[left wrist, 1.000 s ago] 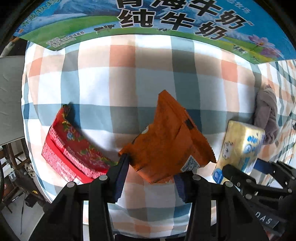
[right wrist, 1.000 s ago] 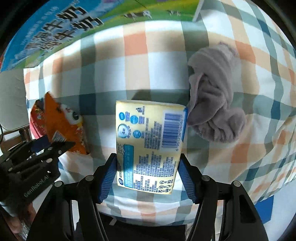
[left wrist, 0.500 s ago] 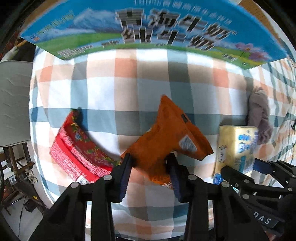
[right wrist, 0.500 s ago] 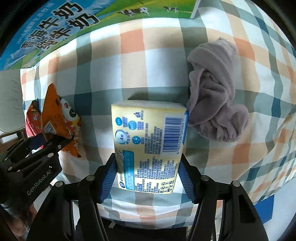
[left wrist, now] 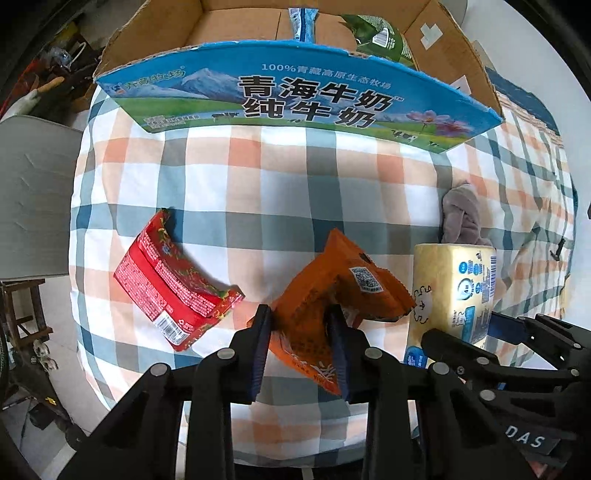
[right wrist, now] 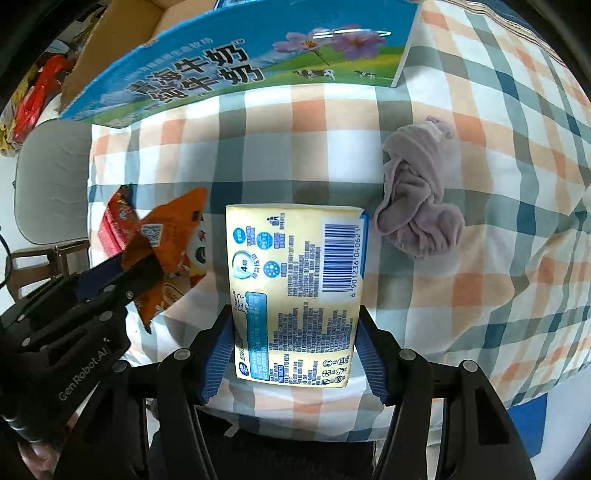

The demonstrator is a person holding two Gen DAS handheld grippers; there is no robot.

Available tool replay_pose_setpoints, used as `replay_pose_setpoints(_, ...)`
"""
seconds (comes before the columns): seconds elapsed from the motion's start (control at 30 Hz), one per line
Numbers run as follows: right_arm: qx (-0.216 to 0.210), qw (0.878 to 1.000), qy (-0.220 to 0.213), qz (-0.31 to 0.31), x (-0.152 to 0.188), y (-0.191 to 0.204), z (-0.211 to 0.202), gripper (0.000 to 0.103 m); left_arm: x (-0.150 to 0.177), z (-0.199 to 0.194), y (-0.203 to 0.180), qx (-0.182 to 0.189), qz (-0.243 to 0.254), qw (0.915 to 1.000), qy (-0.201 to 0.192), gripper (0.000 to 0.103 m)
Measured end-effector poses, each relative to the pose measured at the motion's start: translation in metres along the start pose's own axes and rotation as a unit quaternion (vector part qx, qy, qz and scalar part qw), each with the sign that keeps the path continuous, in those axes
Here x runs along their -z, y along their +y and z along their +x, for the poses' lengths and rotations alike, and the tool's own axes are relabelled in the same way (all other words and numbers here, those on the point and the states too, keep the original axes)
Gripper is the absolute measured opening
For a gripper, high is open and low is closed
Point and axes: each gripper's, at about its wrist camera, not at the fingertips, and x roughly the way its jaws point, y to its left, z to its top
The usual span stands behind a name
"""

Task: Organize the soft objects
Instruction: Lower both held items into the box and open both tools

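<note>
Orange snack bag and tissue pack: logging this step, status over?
Left gripper shut on orange snack bag. Right gripper shut on yellow tissue pack. Milk carton box open ahead, path clear.

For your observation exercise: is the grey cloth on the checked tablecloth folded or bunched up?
Bunched up: the grey cloth lies in twisted, uneven lumps with no flat layers or straight edges.

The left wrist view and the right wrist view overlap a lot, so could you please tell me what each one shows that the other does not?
Only the left wrist view looks into the open cardboard box, with a green packet inside. Only the right wrist view shows the tissue pack label with its barcode. Both show the left gripper shut on the orange snack bag, the right gripper clamping the tissue pack, the red packet and the grey cloth.
</note>
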Motion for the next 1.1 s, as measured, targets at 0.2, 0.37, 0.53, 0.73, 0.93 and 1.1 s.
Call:
replay_pose_setpoints(0.2, -0.029, 0.999, -0.019, 0.005, -0.004, -0.010, -0.021, 0.064, -0.036, -0.045, 0.014, 0.047, -0.017, 0.9984, -0.027, 0.027)
replay_pose_setpoints(0.37, -0.054, 0.997, -0.060, 0.003, -0.012, -0.010, -0.067, 0.064, -0.063, -0.108, 0.020, 0.088, -0.024, 0.9931, -0.074, 0.027)
replay_pose_setpoints(0.53, -0.065, 0.992, -0.111, -0.004, -0.037, 0.001, -0.120, 0.064, -0.117, -0.143, 0.021, 0.087, -0.030, 0.9881, -0.123, 0.027)
replay_pose_setpoints(0.73, -0.040, 0.989, -0.142, -0.011, -0.091, 0.016, -0.148, 0.064, -0.178, -0.147, 0.033, 0.057, -0.040, 0.9880, -0.138, 0.027)
replay_pose_setpoints(0.93, -0.015, 0.993, -0.113, 0.018, -0.150, 0.018, -0.129, 0.064, -0.228, -0.117, 0.054, 0.025, -0.053, 0.9915, -0.116, 0.027)
replay_pose_setpoints(1.1, 0.000, 0.997, -0.073, 0.034, -0.192, 0.014, -0.097, 0.064, -0.259, -0.083, 0.069, 0.018, -0.066, 0.9945, -0.080, 0.027)
